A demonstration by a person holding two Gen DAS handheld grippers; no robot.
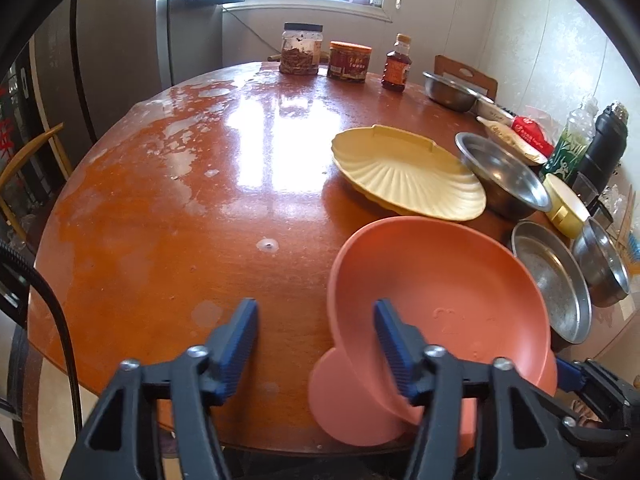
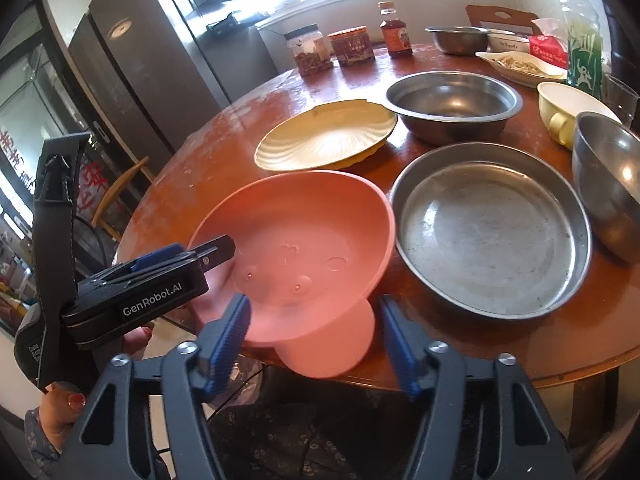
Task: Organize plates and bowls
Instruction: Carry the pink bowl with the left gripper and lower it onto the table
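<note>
A salmon-pink bowl (image 1: 448, 280) (image 2: 304, 236) with ear-shaped tabs sits at the near edge of the round brown table (image 1: 160, 220). My left gripper (image 1: 316, 304) (image 2: 200, 250) straddles the bowl's left rim. Its right finger is inside the bowl and its left pad (image 1: 240, 336) stands clear of the outer wall, so it is open. My right gripper (image 2: 314, 300) stands around the bowl's near tab (image 2: 332, 344), which overhangs the table edge. Gaps show beside its pads, so it is open.
Behind the bowl lies a yellow shell-shaped plate (image 1: 404, 176) (image 2: 324, 140). A shallow steel pan (image 2: 488, 228), a steel bowl (image 2: 452, 104) and a second steel bowl (image 2: 608, 184) crowd the right. Jars (image 1: 300, 50), a bottle (image 1: 396, 66) and a yellow cup (image 2: 568, 108) stand further back.
</note>
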